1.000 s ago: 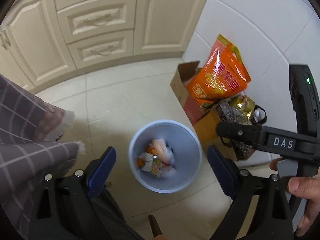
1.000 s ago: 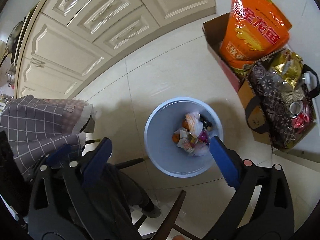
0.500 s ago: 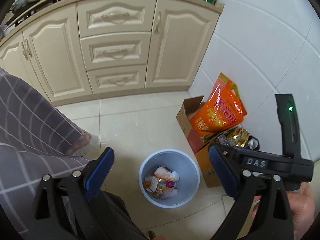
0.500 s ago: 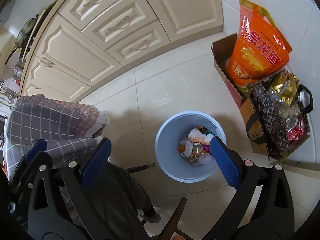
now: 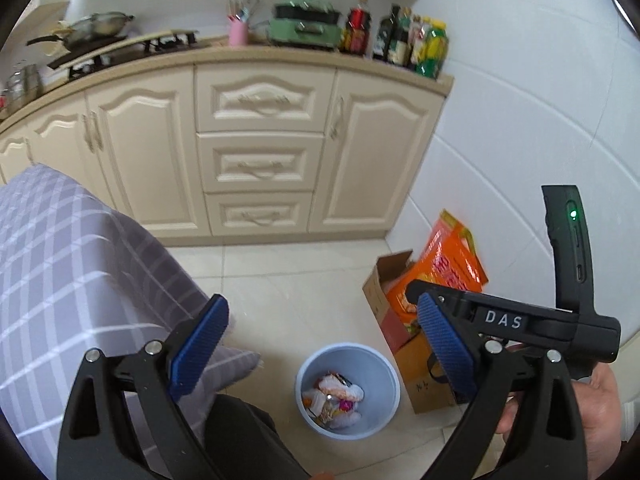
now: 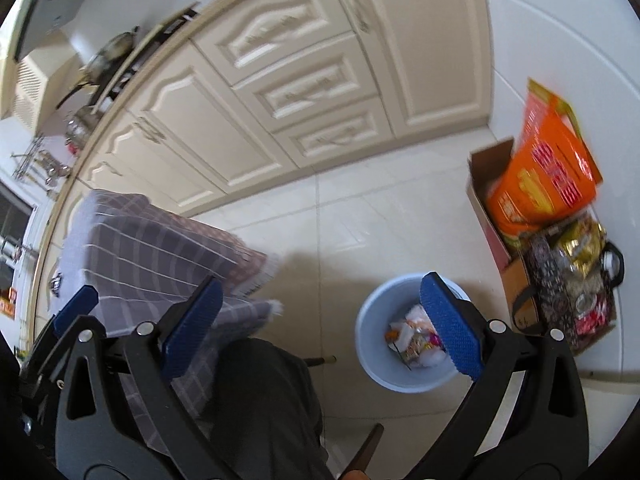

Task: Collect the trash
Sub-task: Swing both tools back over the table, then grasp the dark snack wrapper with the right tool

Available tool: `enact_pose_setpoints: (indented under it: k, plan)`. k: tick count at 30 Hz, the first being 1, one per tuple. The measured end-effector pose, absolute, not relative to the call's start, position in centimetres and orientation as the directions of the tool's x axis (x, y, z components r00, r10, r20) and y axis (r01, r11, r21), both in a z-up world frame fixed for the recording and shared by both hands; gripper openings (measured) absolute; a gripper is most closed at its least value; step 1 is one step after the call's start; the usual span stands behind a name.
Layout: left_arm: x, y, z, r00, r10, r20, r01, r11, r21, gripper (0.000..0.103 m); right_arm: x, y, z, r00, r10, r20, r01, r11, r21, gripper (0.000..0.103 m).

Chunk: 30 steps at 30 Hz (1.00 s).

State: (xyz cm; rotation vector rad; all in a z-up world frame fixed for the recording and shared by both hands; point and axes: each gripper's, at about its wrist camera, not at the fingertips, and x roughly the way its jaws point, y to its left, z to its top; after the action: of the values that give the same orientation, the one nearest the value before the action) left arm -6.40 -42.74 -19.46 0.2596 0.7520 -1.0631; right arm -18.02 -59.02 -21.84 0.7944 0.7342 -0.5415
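Observation:
A light blue trash bin stands on the tiled floor, with several crumpled wrappers inside; it also shows in the right wrist view. My left gripper is open and empty, well above the bin. My right gripper is open and empty, its right blue pad over the bin's rim in the image. The right gripper's black body shows at the right of the left wrist view.
A table with a grey checked cloth is at the left. A cardboard box with an orange bag and a patterned bag of packets stand by the white wall. Cream cabinets carry bottles and a wok.
Both grippers have risen and tilted up, away from the bin. The bin now looks smaller and lower in both views, and the countertop has come into view.

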Motion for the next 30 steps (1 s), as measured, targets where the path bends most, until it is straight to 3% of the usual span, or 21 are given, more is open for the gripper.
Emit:
enact_pose_setpoints:
  k: [12, 30]
  plan:
    - [-2.2, -32.4, -11.4, 0.495, -0.682, -0.539, 0.772, 0.63, -0.087, 0.095, -10.1, -52.5, -13.4, 0.756, -0.1, -0.647, 0.473, 0.766, 0.435, 0.097]
    - [6.1, -12.9, -7.6, 0.795, -0.412, -0.446, 0.453, 0.892, -0.017, 0.096, 4.6, -35.9, -7.3, 0.794, 0.15, -0.589, 0.06, 0.945, 0.322, 0.097]
